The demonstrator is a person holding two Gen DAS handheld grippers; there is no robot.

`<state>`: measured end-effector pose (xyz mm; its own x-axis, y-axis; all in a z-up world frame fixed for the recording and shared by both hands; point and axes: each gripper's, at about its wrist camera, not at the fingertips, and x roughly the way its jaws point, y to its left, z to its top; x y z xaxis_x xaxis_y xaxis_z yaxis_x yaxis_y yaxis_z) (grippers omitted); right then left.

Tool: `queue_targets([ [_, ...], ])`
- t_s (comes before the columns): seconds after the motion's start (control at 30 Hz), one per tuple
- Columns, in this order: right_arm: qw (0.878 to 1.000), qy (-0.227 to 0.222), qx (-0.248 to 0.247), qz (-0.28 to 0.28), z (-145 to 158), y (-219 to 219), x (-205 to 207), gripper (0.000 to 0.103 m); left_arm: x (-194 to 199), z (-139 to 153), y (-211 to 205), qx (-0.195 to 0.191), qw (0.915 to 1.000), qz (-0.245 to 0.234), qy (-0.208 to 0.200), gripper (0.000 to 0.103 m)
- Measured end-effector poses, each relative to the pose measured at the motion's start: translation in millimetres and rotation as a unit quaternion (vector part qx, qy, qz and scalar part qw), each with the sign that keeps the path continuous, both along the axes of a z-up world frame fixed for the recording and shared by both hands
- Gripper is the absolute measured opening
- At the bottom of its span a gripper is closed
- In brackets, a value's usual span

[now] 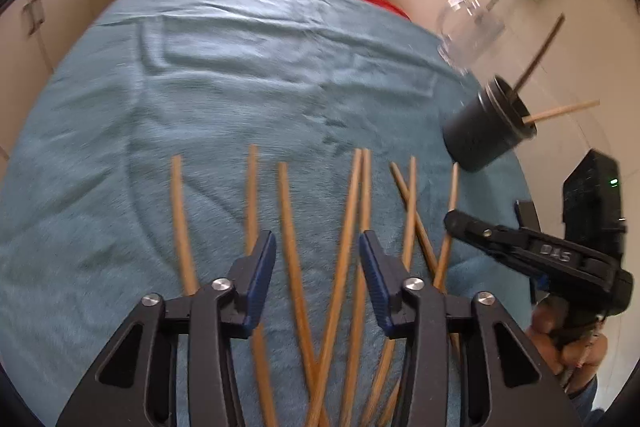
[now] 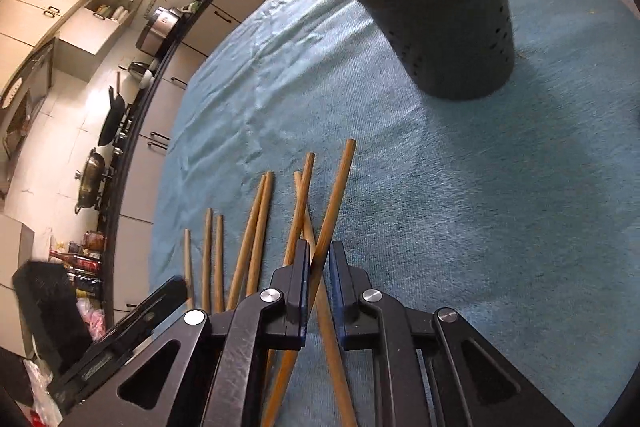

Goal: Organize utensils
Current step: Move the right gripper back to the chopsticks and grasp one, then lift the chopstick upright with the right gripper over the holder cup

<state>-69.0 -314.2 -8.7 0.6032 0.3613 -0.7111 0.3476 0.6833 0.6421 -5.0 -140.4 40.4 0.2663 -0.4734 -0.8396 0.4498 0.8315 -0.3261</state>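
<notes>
Right jaws pinch one chopstick (image 2: 334, 203); left jaws straddle others.

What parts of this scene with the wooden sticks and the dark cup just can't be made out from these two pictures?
- Near ends of the light-brown wooden chopsticks: left wrist view, hidden under the left hand-held gripper.
- Inside of the dark round perforated holder: right wrist view, rim cut by the top edge.
- Clear glass jars: left wrist view, blurred.
- Right hand-held gripper: shut on one chopstick; the stick's lower end runs off the bottom edge.
</notes>
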Motion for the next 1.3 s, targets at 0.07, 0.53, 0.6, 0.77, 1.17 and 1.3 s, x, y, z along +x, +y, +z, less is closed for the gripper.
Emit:
queue_targets([
  [0.07, 1.000, -0.009, -0.006, -0.005, 7, -3, -6, 0.010, 4, -4, -12, 0.020, 0.9997, -0.013, 0.006, 0.025],
  [0.53, 0.999, -0.032, -0.016, 0.002, 20, -6, -24, 0.011, 15, -19, -60, 0.122, 0.9909, -0.053, -0.023, 0.015],
  [0.6, 0.999, -0.035, -0.019, 0.004, 21, -6, -26, 0.011, 16, -19, -64, 0.129, 0.9898, -0.052, -0.030, 0.012],
  [0.77, 0.999, -0.044, -0.030, 0.008, 28, -1, -31, 0.011, 14, -19, -55, 0.097, 0.9942, -0.035, -0.032, 0.006],
  [1.17, 0.987, -0.135, -0.082, 0.024, 75, 15, -66, 0.009, -40, 79, 12, -0.028, 0.9857, 0.028, -0.164, 0.006],
  [1.3, 0.977, -0.173, -0.118, 0.031, 96, 26, -83, 0.009, -54, 95, 23, -0.051, 0.9826, 0.033, -0.175, 0.006],
])
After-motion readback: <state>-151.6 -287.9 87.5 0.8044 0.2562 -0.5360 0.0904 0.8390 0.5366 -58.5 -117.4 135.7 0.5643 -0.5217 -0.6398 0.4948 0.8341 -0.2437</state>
